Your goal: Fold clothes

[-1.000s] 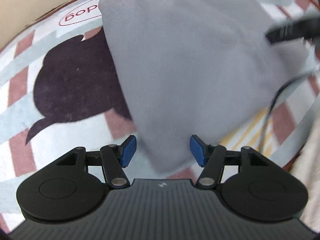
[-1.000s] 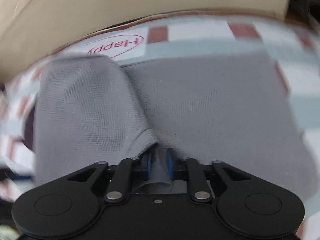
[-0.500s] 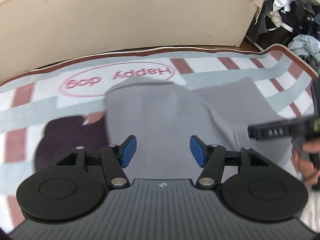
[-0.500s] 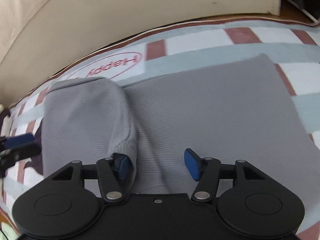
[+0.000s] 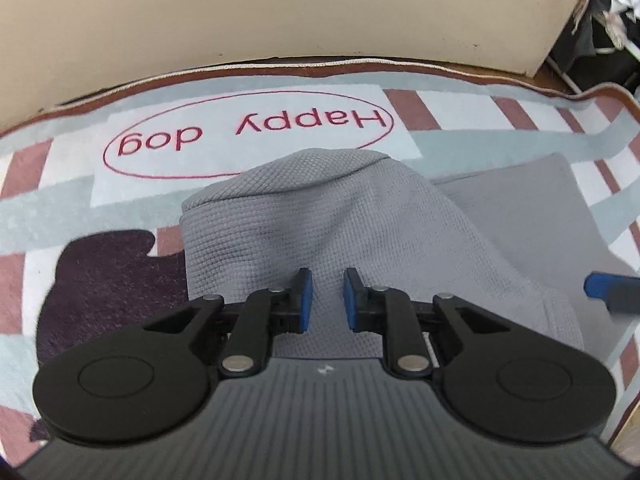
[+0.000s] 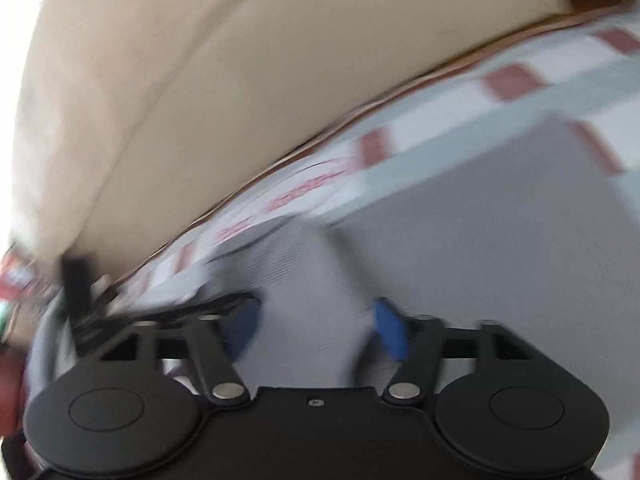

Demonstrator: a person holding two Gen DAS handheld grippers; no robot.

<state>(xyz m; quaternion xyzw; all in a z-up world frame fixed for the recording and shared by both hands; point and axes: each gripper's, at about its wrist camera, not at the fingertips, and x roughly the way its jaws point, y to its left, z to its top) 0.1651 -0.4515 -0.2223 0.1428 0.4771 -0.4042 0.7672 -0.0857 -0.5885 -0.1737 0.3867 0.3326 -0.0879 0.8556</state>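
Left gripper [image 5: 327, 300]: I read the jaws as narrowed with a gap left, pads either side of a ridge of grey garment [image 5: 360, 232]; no pinch visible.
Right gripper [image 6: 316, 330]: my view is blurred; jaws spread wide, nothing held, grey cloth [image 6: 480, 248] below.
Garment: partly folded on the "Happy dog" rug [image 5: 248, 128], folded flap toward me.
Background: beige sofa base [image 5: 280, 8] behind the rug.
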